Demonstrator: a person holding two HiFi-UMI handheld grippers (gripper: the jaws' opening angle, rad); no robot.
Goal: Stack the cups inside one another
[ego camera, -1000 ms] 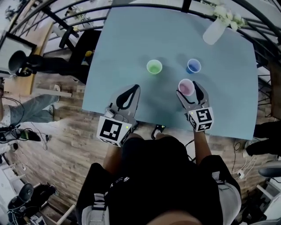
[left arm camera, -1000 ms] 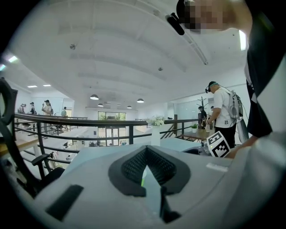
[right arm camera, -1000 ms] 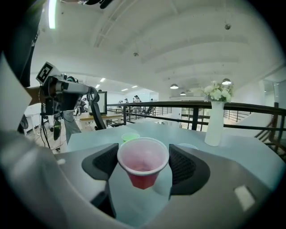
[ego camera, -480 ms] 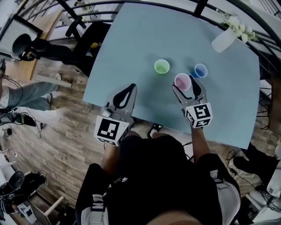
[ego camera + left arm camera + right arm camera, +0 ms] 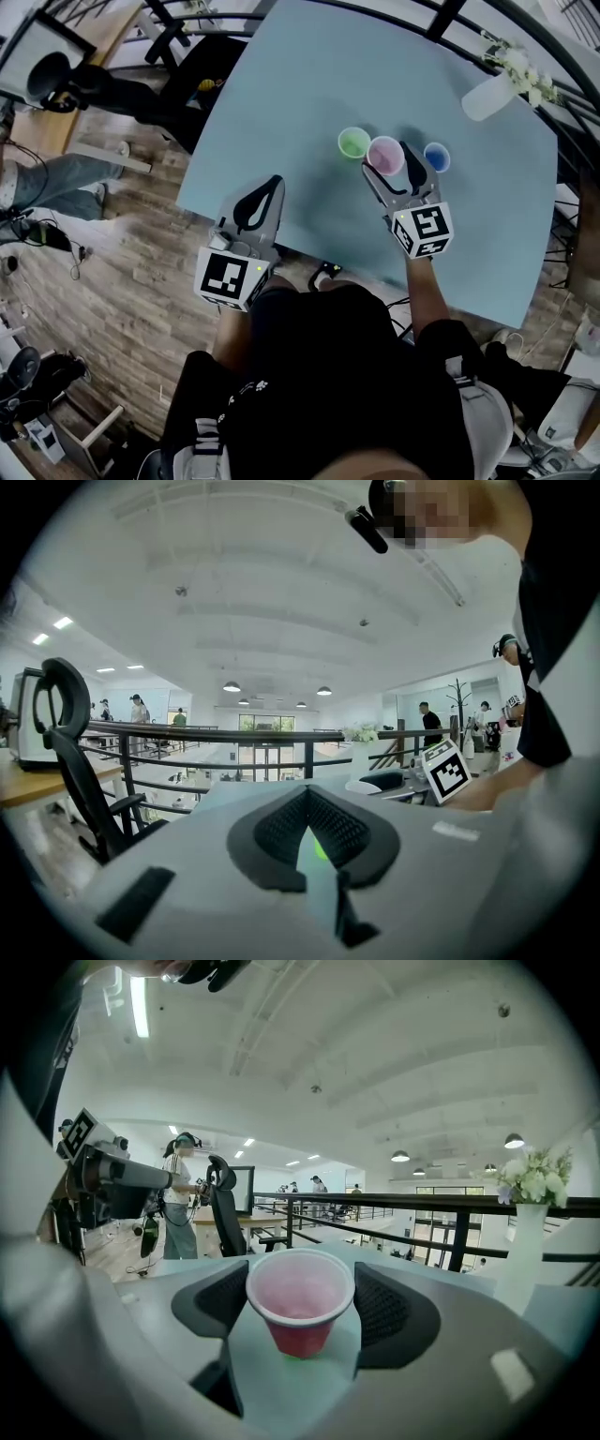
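Note:
The pink cup (image 5: 385, 153) sits between the jaws of my right gripper (image 5: 387, 160), which is shut on it. It is held between the green cup (image 5: 353, 142) and the blue cup (image 5: 436, 157), close beside the green one. In the right gripper view the pink cup (image 5: 300, 1294) is upright, with both pads of the right gripper (image 5: 300, 1309) against its rim. My left gripper (image 5: 260, 195) hovers at the table's near left edge, shut and holding nothing. In its own view the left gripper (image 5: 309, 834) shows its pads together.
The light blue table (image 5: 300, 84) carries a white vase with flowers (image 5: 486, 94) at its far right corner. A black railing runs behind the table. A dark office chair (image 5: 187, 84) stands at the table's left side, on wooden floor.
My right gripper has carried the pink cup away from me and leftward, from in front of the blue cup to beside the green cup. The left gripper has stayed near the table edge.

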